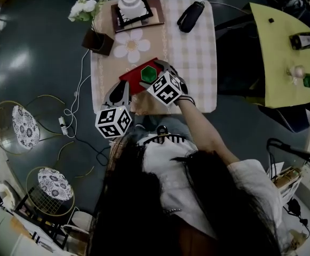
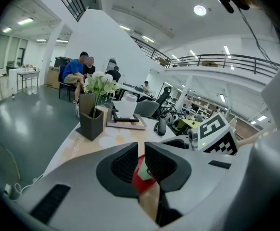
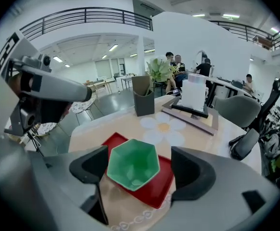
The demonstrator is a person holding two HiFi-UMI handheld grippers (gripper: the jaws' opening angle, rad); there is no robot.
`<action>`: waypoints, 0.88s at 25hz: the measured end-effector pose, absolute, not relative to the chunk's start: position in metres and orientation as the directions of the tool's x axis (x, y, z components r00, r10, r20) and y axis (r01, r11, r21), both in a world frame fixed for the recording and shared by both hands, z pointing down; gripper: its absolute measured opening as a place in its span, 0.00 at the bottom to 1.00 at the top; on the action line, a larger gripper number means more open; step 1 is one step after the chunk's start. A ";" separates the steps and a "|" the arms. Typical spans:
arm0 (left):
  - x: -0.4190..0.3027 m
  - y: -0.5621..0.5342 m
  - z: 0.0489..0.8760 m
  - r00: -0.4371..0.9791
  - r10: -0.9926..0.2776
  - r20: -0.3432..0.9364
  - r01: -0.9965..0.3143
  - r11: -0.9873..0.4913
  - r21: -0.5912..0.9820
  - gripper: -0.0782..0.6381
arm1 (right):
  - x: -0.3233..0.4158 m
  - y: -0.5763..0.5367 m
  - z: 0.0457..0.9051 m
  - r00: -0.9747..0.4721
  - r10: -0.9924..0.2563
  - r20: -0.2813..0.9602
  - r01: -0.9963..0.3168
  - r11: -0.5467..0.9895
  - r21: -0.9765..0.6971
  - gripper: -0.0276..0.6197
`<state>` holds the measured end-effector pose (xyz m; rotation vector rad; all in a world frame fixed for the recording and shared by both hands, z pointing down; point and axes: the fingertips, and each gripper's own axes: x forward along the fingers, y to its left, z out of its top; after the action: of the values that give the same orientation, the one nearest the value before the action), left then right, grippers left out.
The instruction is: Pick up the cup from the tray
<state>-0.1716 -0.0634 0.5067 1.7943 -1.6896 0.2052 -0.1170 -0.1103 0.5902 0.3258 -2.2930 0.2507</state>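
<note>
A green hexagonal cup stands on a red tray near the front edge of a checked table. My right gripper is open, one jaw on each side of the cup, with a gap to its walls. My left gripper is at the tray's left corner. Its jaws are almost together, with the tray's red edge in the slit between them.
Farther back on the table are a flower-shaped mat, a dark holder with white flowers, a white object on a brown board and a black case. A yellow-green table stands at the right. Wire stools and cables are at the left.
</note>
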 end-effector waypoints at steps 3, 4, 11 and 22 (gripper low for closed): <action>-0.173 -0.058 0.519 0.149 -0.818 0.555 -0.926 0.081 0.369 0.18 | -0.120 -0.103 0.594 -0.641 -0.141 0.754 -0.278 0.959 -0.058 0.68; -0.172 -0.059 0.519 0.150 -0.820 0.552 -0.924 0.082 0.374 0.18 | -0.121 -0.102 0.595 -0.639 -0.137 0.757 -0.268 0.962 -0.052 0.68; -0.169 -0.068 0.513 0.151 -0.835 0.529 -0.930 0.062 0.363 0.18 | -0.122 -0.093 0.604 -0.618 -0.117 0.777 -0.220 0.975 -0.029 0.62; -0.170 -0.073 0.513 0.155 -0.841 0.519 -0.927 0.059 0.371 0.18 | -0.120 -0.101 0.592 -0.636 -0.136 0.760 -0.252 0.967 -0.038 0.54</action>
<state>-0.1703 -0.0728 0.5130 1.7839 -1.6893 0.1689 -0.1196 -0.1006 0.5917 0.2700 -2.2674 0.1767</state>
